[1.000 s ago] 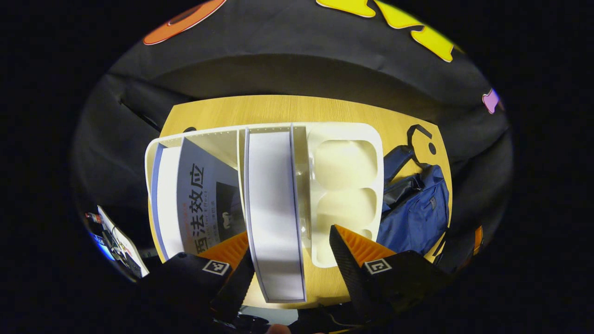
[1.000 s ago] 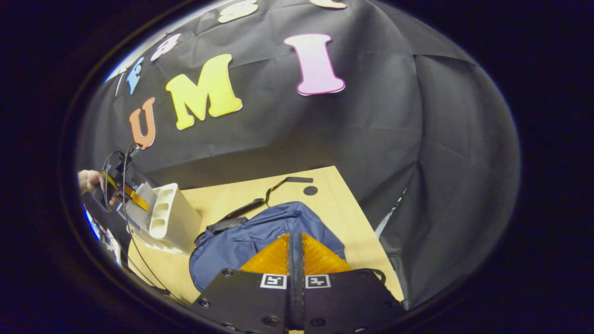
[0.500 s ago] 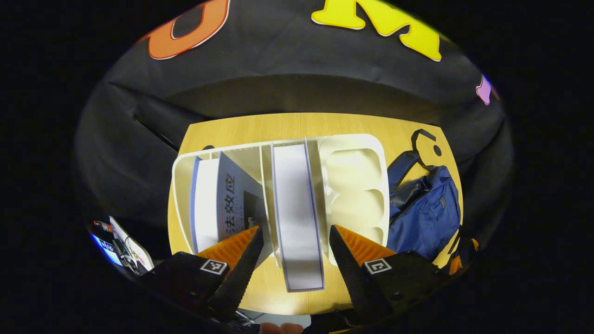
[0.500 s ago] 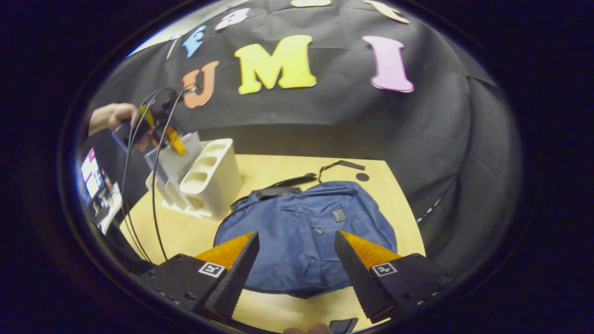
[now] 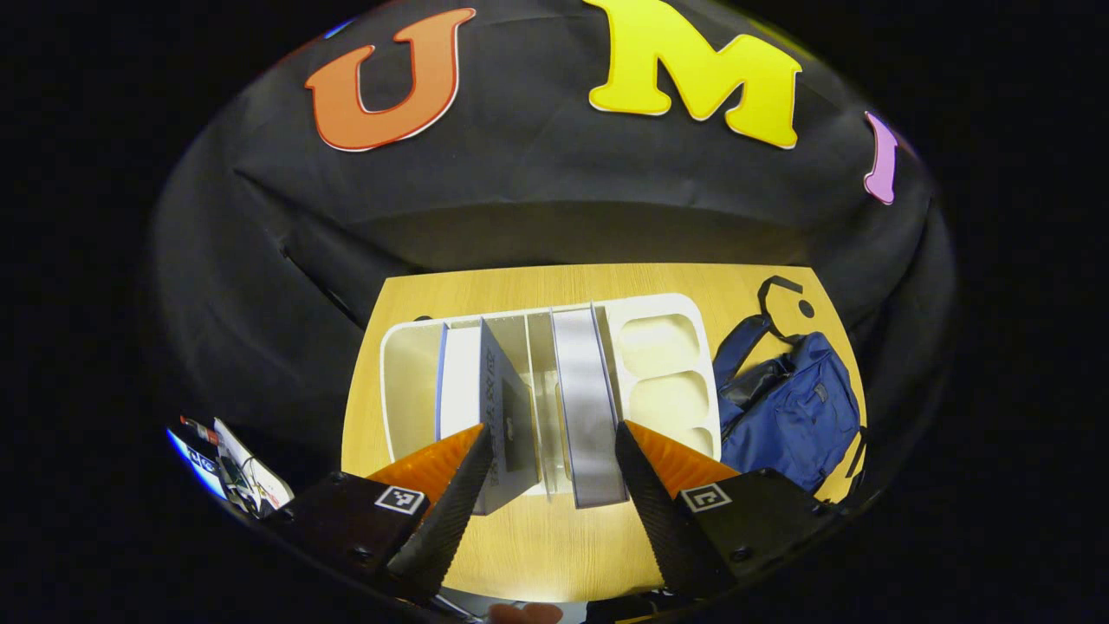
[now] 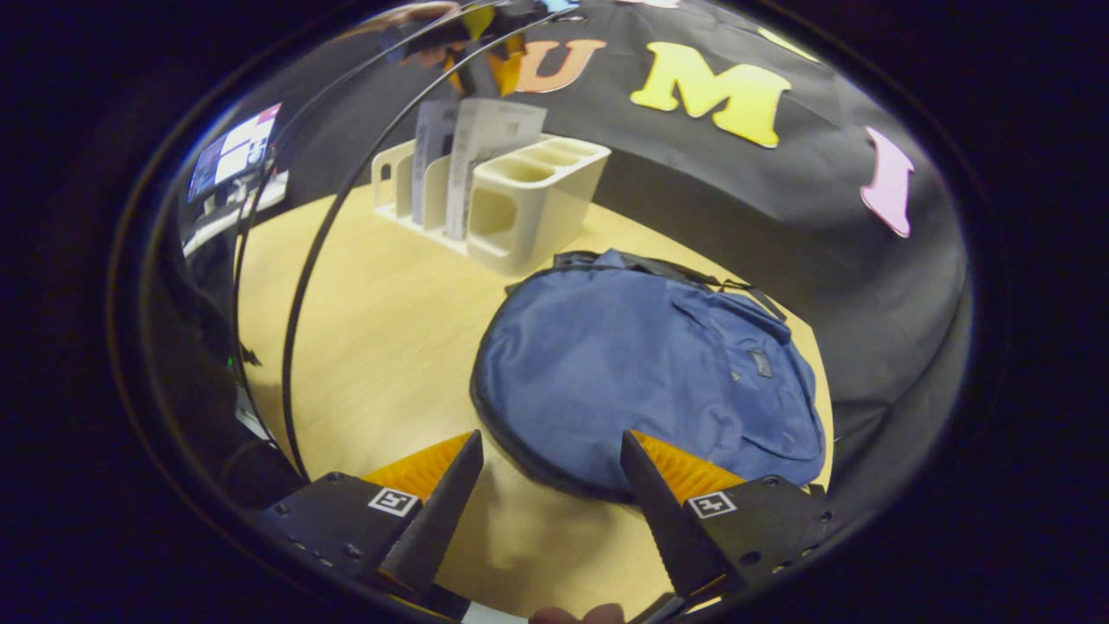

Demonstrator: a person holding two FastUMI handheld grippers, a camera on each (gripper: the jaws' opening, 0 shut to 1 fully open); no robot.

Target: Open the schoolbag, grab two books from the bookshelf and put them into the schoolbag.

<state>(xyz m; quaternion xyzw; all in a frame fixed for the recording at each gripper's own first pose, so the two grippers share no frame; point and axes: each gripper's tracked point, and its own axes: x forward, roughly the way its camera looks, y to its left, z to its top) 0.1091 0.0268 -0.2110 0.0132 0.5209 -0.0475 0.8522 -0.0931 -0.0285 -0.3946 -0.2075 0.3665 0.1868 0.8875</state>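
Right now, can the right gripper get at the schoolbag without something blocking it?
Probably yes. The right gripper is open and hovers near the edge of the schoolbag, which lies flat on the table. Nothing stands between them; the bookshelf is farther back.

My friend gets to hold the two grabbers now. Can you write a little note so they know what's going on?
Left gripper: jaws open, empty, above the white bookshelf.
Right gripper: jaws open, empty, over the table at the near edge of the blue schoolbag.
Two books stand in the bookshelf: one leaning in the left part, one upright beside the cup-like pockets.
The schoolbag lies flat beside the bookshelf and looks closed.
Done: nothing yet that shows.
Left: open the schoolbag, lift out both books, put them inside.
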